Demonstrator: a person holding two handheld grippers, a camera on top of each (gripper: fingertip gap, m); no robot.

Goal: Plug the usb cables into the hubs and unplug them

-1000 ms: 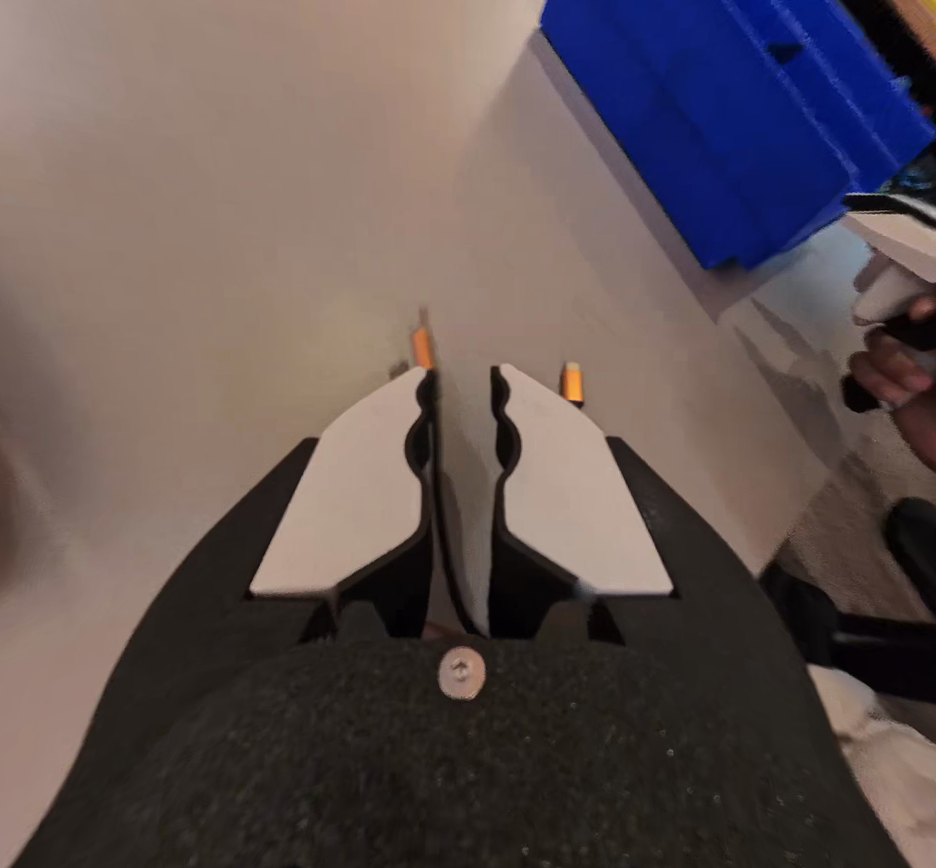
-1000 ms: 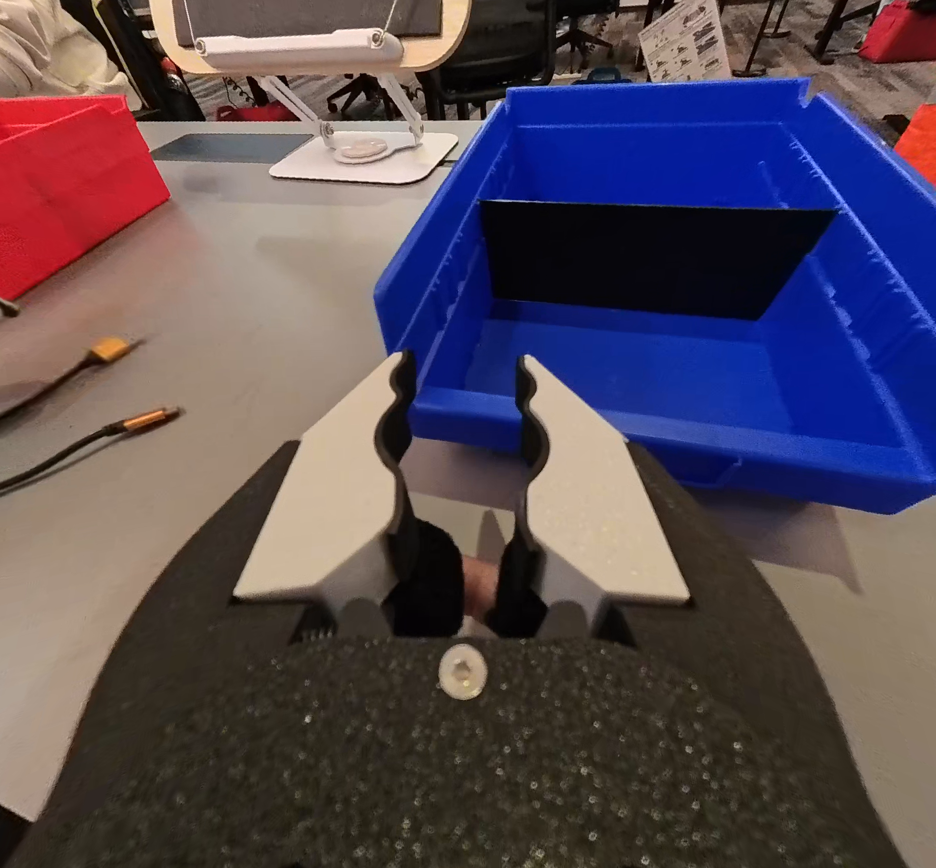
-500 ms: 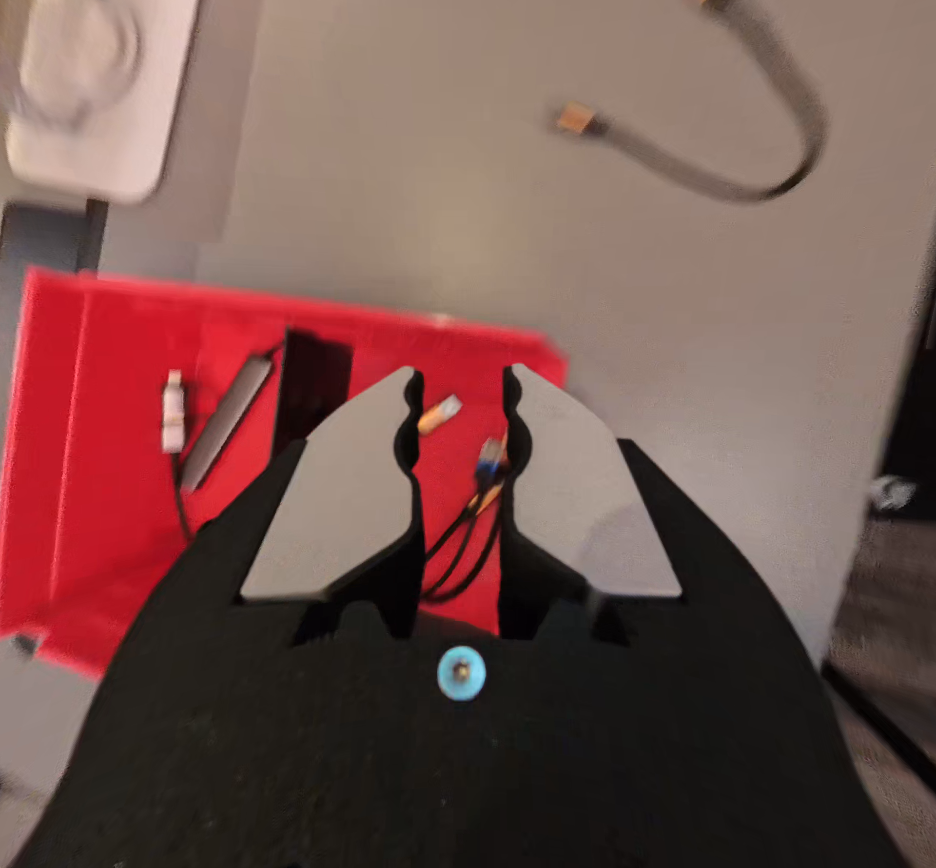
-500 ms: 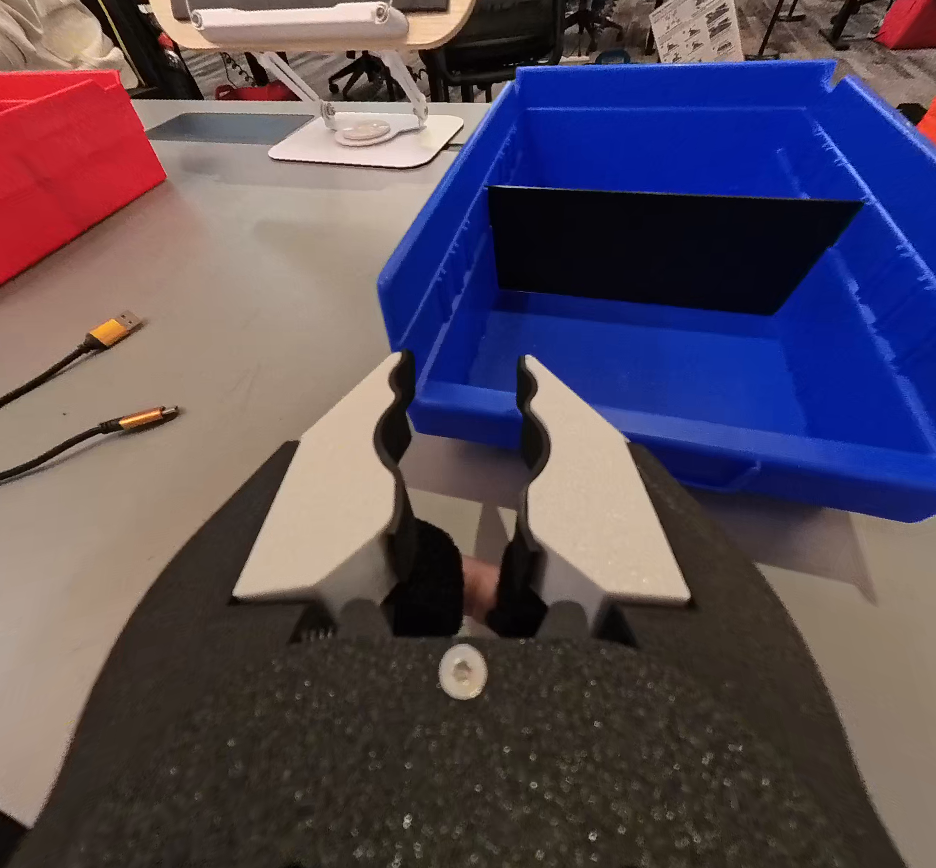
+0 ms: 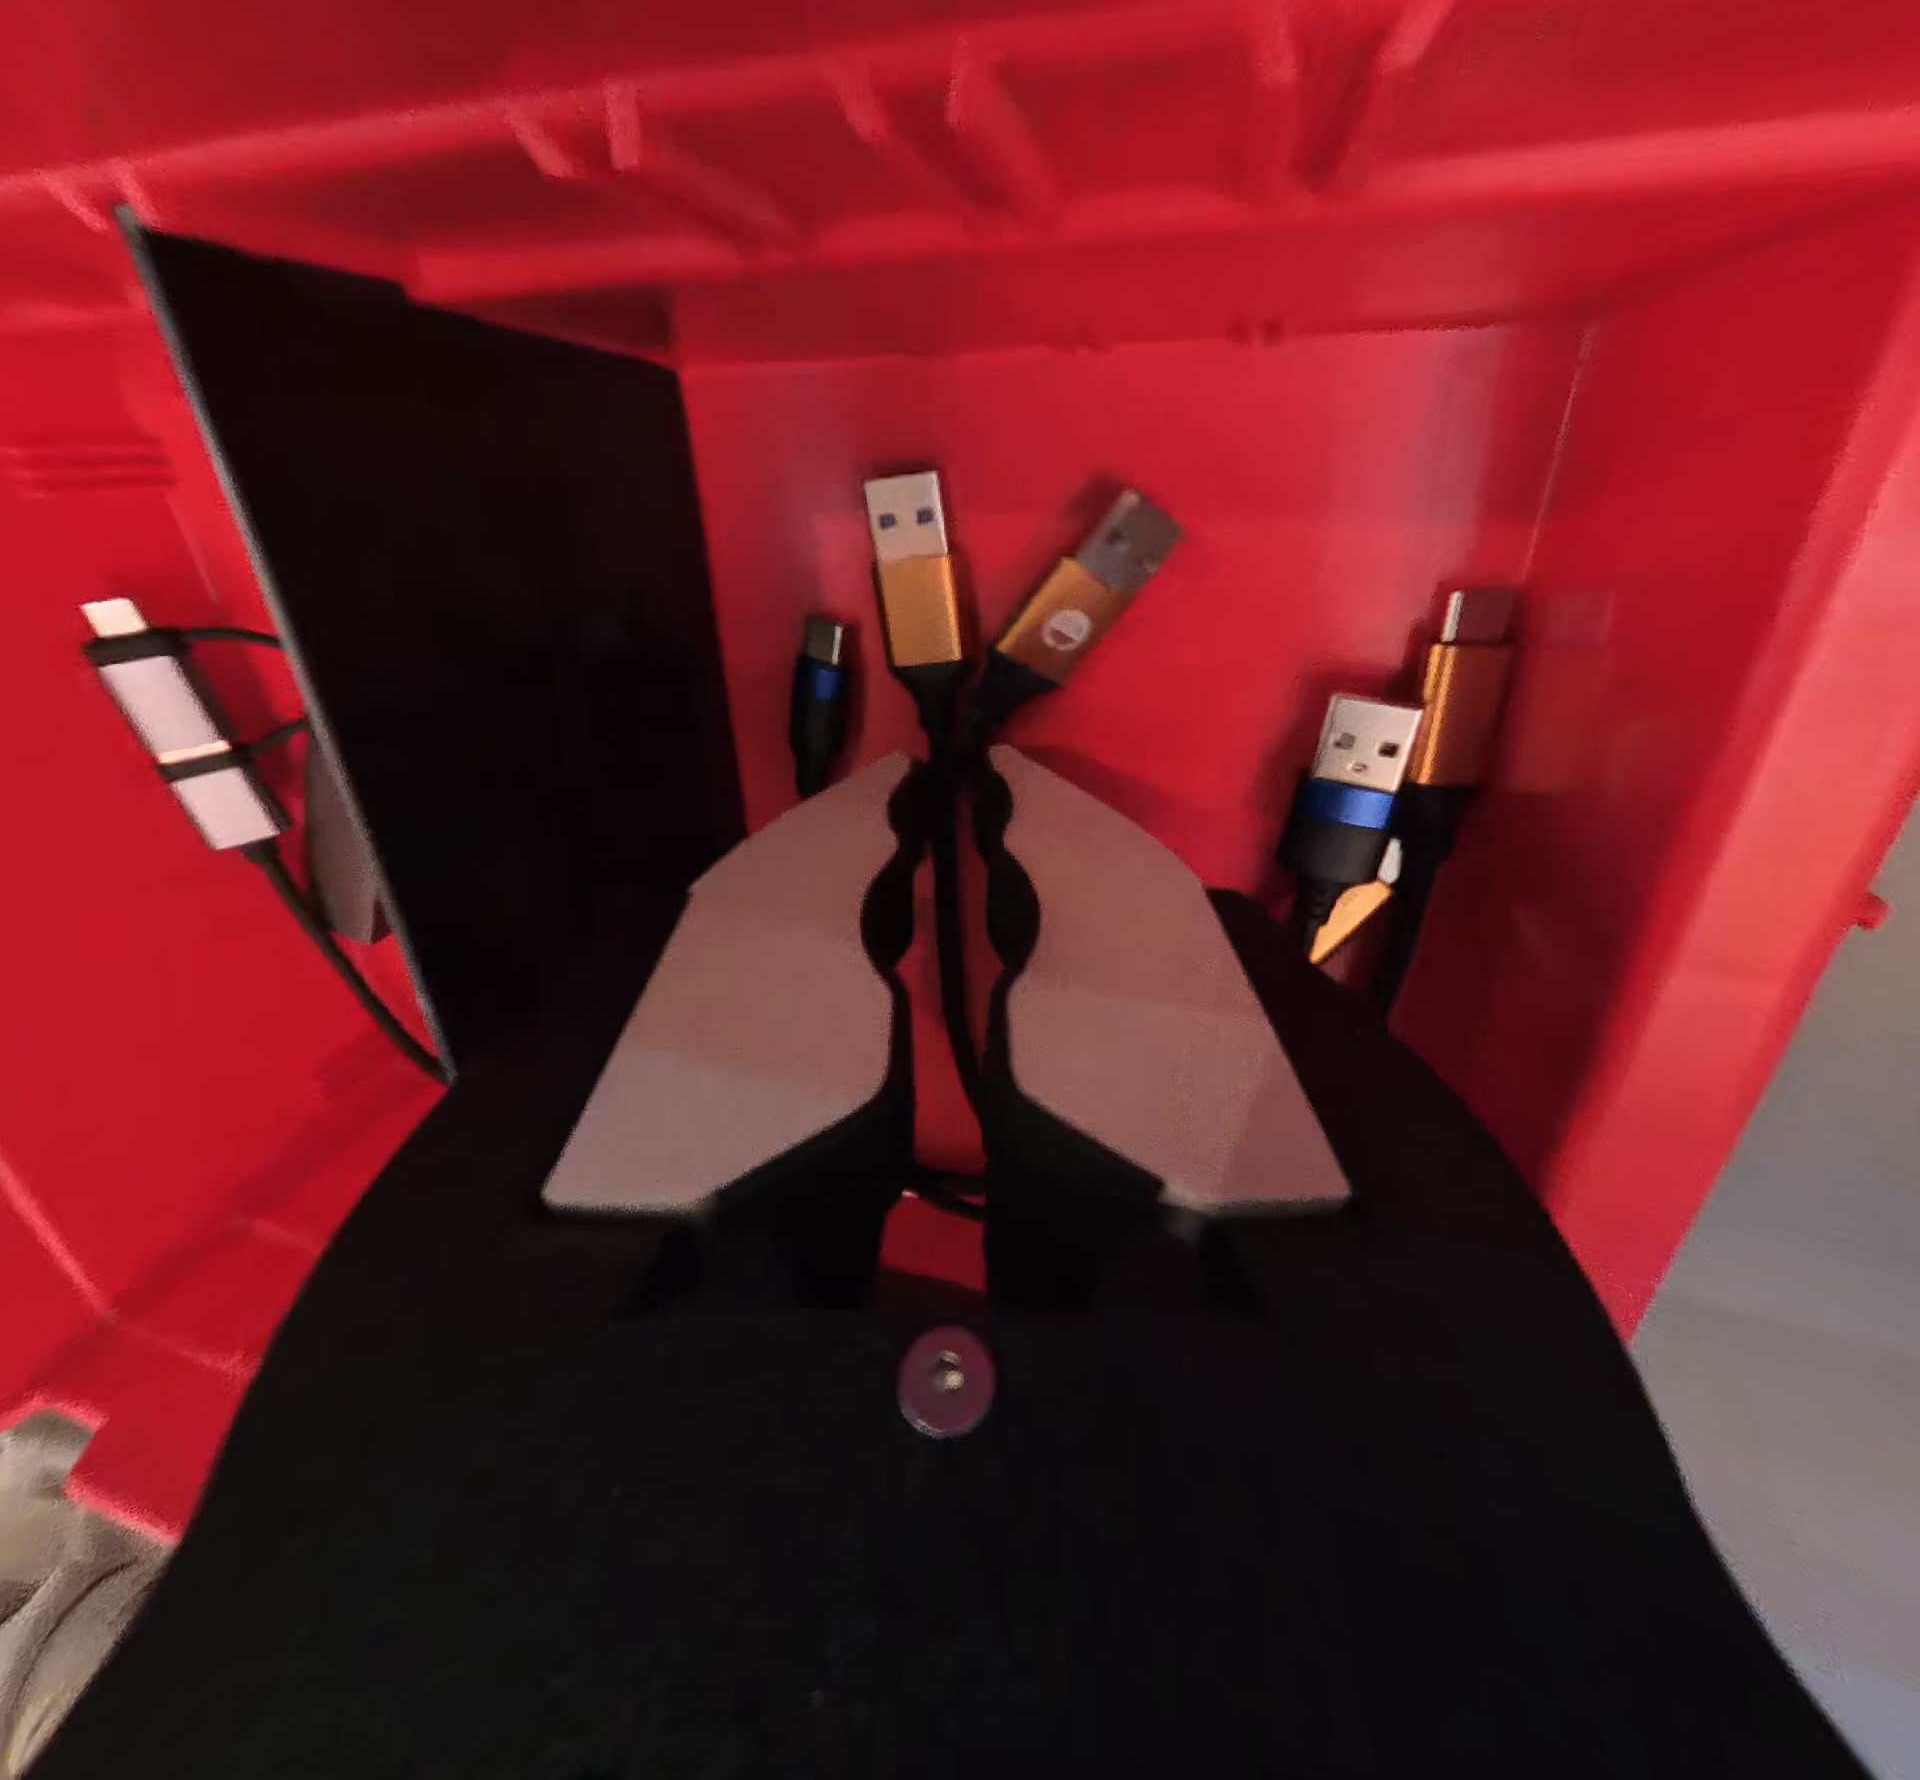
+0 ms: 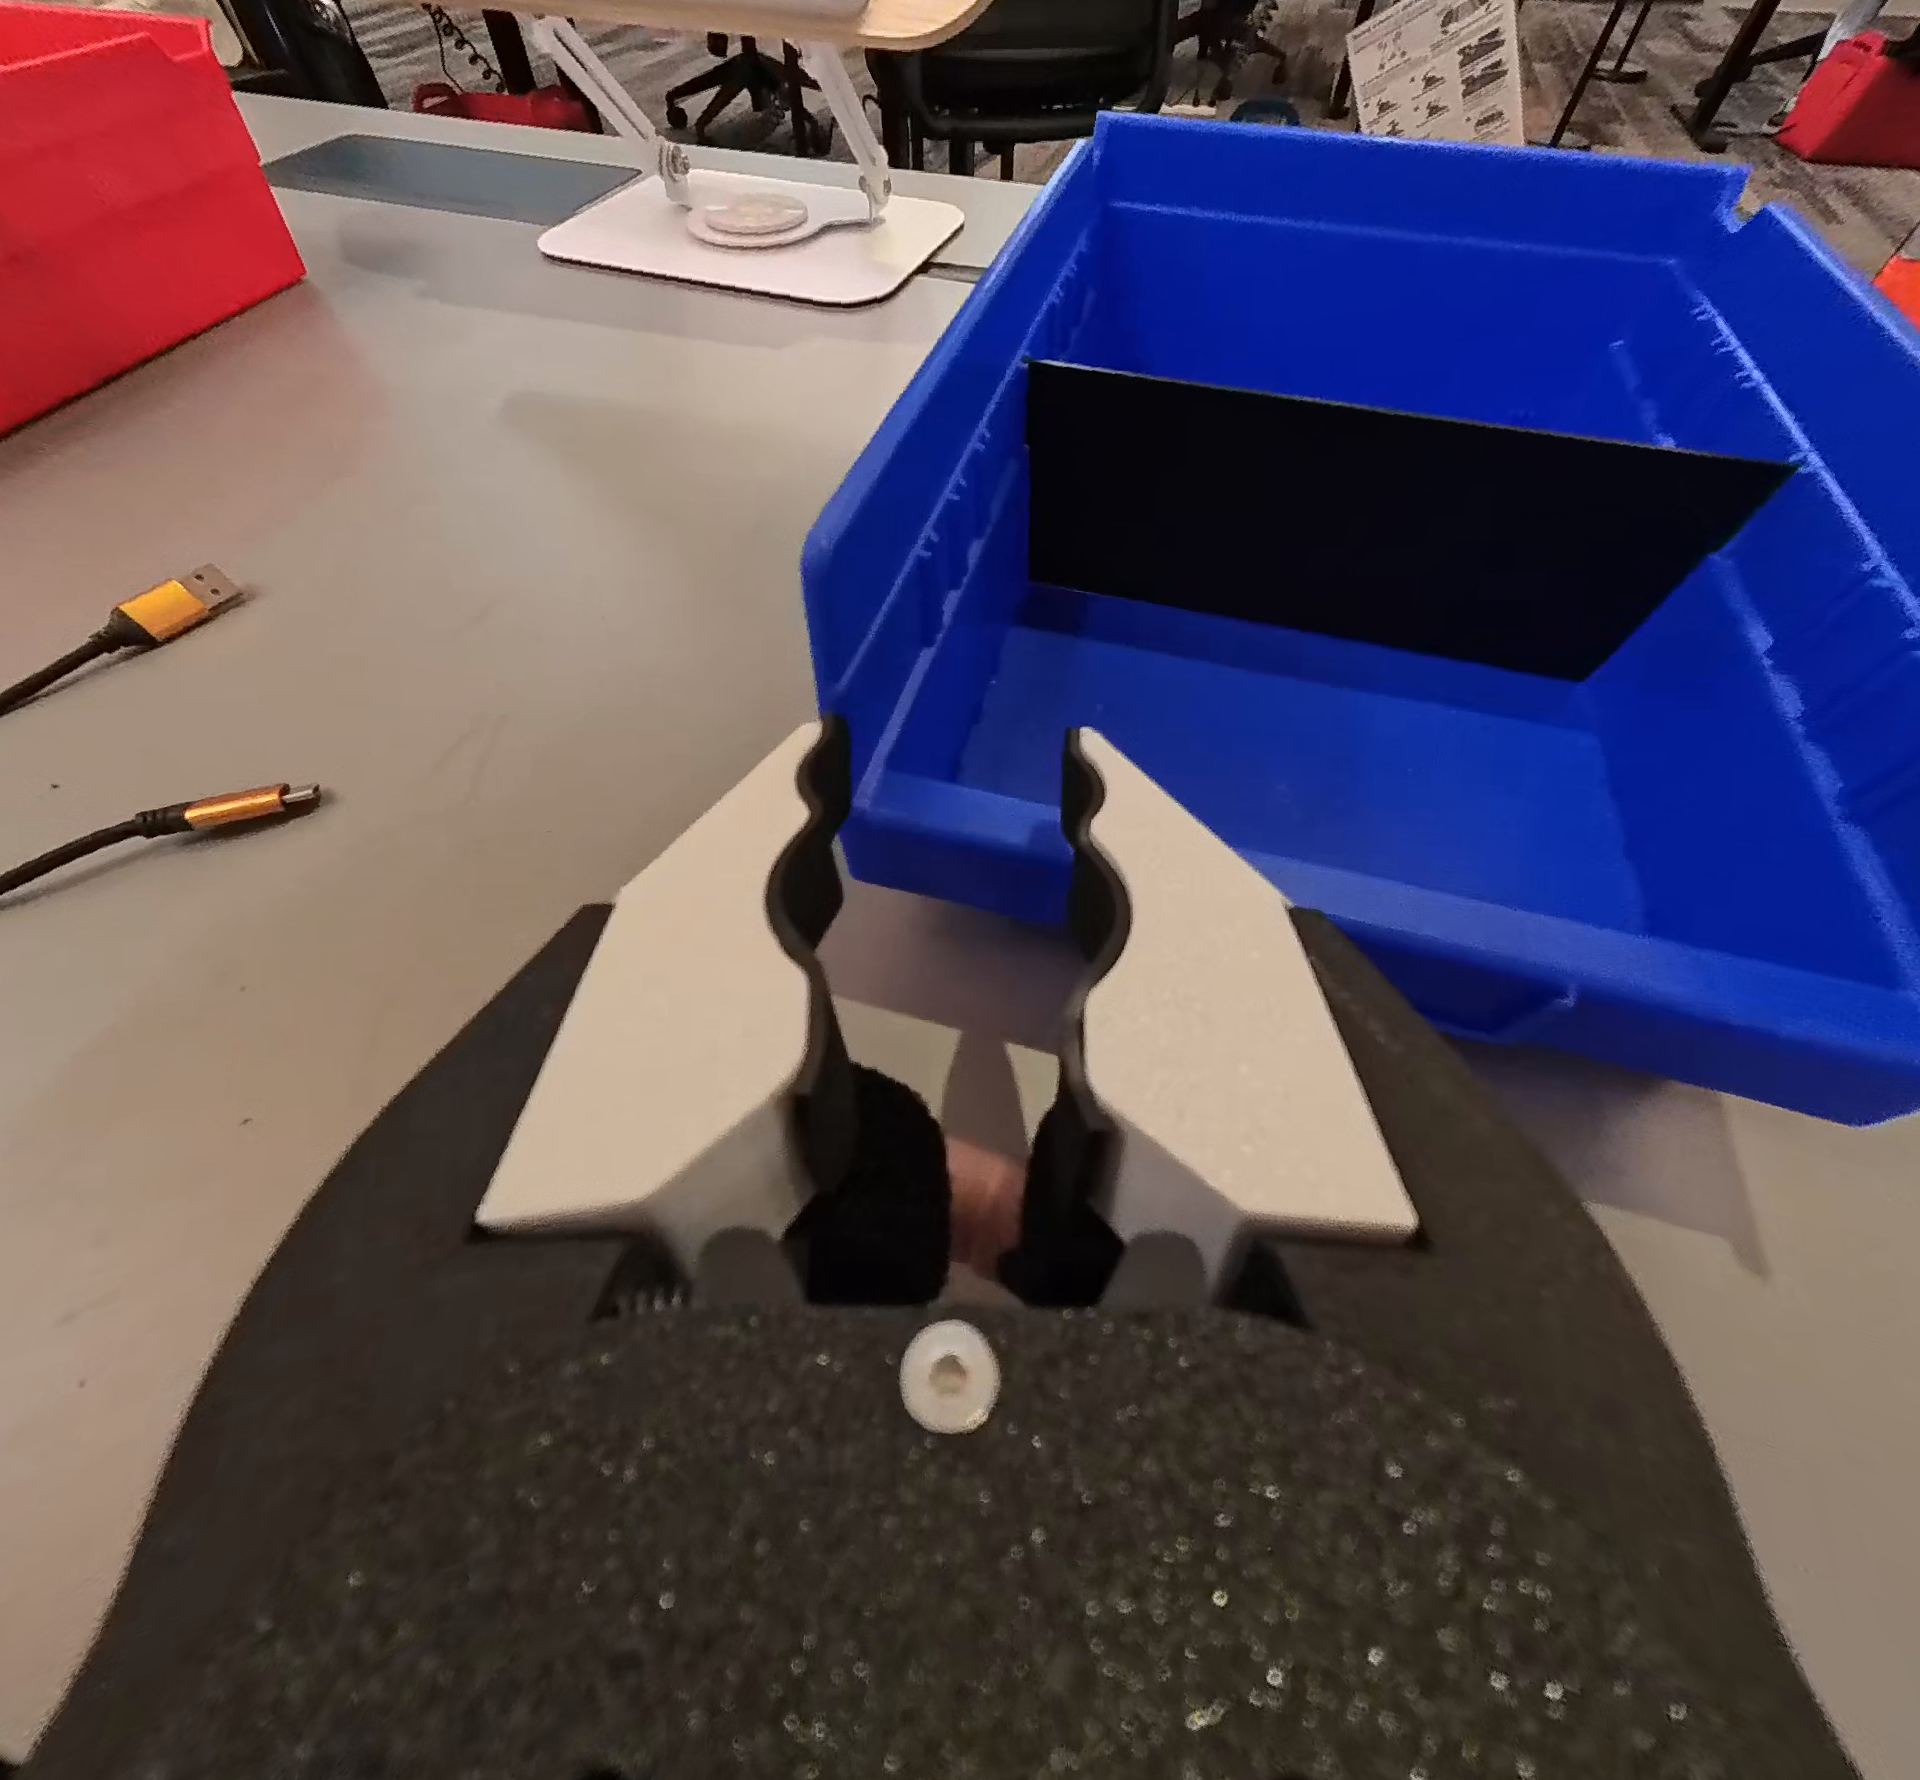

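We find the left gripper point(image 5: 945, 769) down inside the red bin point(image 5: 1039, 172); its jaws stand nearly together, a narrow slot between them, and two black cable cords point(image 5: 951, 951) run up through that slot, crossing at the fingertips; whether the pads actually bite the cords we cannot tell; just past the tips the two cords fan out into an orange USB-A plug point(image 5: 914, 577), upright, and a second orange USB-A plug point(image 5: 1086, 592), tilted to the right; a small blue-collared plug point(image 5: 821, 691) lies just left of them; to the right, near the bin wall, a blue-collared USB-A plug point(image 5: 1351, 780) and an orange small-tipped plug point(image 5: 1465, 691) lie side by side; a black divider point(image 5: 447, 608) splits the bin, and beyond it, in the left compartment, a silver hub point(image 5: 177, 728) lies with its own dark lead.

The right gripper point(image 6: 951, 743) hovers over the grey table point(image 6: 520, 504), jaws spread wide and holding nothing, the tips in front of the near wall of the blue bin point(image 6: 1351, 951); its near compartment is bare, a black divider panel point(image 6: 1382, 525) crossing it; well to the left on the table lie an orange USB-A end point(image 6: 171, 606) and an orange slim end point(image 6: 234, 808), both apart from the jaws; a white stand point(image 6: 748, 244) sits at the far edge.
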